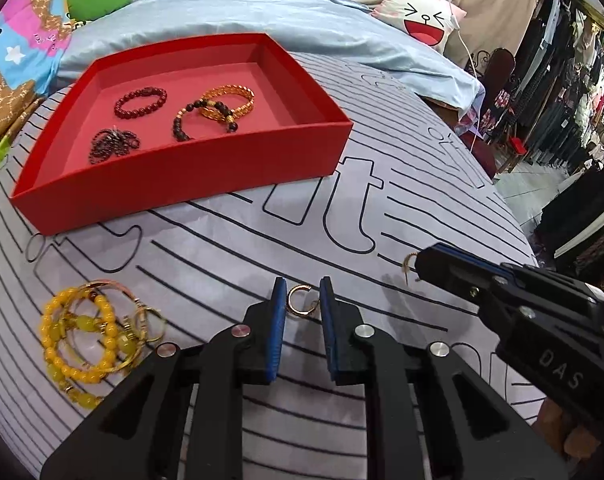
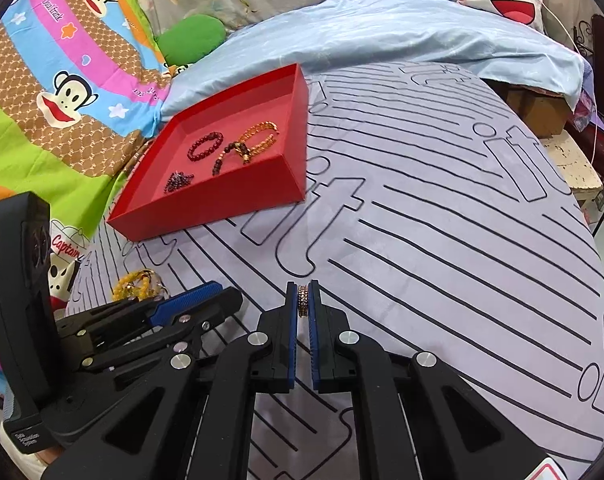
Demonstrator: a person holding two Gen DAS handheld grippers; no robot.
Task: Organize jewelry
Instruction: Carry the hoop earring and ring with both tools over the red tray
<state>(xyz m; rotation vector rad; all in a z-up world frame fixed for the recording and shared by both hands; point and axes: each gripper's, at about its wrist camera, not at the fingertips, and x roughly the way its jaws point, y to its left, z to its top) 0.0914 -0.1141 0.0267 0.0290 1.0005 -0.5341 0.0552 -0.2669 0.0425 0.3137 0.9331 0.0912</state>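
A red tray [image 1: 205,168] on the grey lined bedspread holds a dark red bead bracelet [image 1: 141,101], a gold bracelet [image 1: 229,102], a black bead bracelet [image 1: 197,118] and a dark chain [image 1: 111,145]. My left gripper [image 1: 304,290] is open, its tips on either side of a small gold ring [image 1: 298,299] lying on the spread. My right gripper [image 2: 302,294] is shut on a studded gold ring [image 2: 302,300]; it shows at the right in the left wrist view [image 1: 416,266]. A pile of yellow bead bracelets and gold hoops [image 1: 91,330] lies at the left.
A light blue blanket [image 1: 261,16] lies behind the tray, with a cartoon pillow [image 1: 422,16] and a patterned quilt [image 2: 61,80]. The bed's right edge drops to a floor with clothes racks [image 1: 562,100]. The red tray also shows in the right wrist view [image 2: 221,208].
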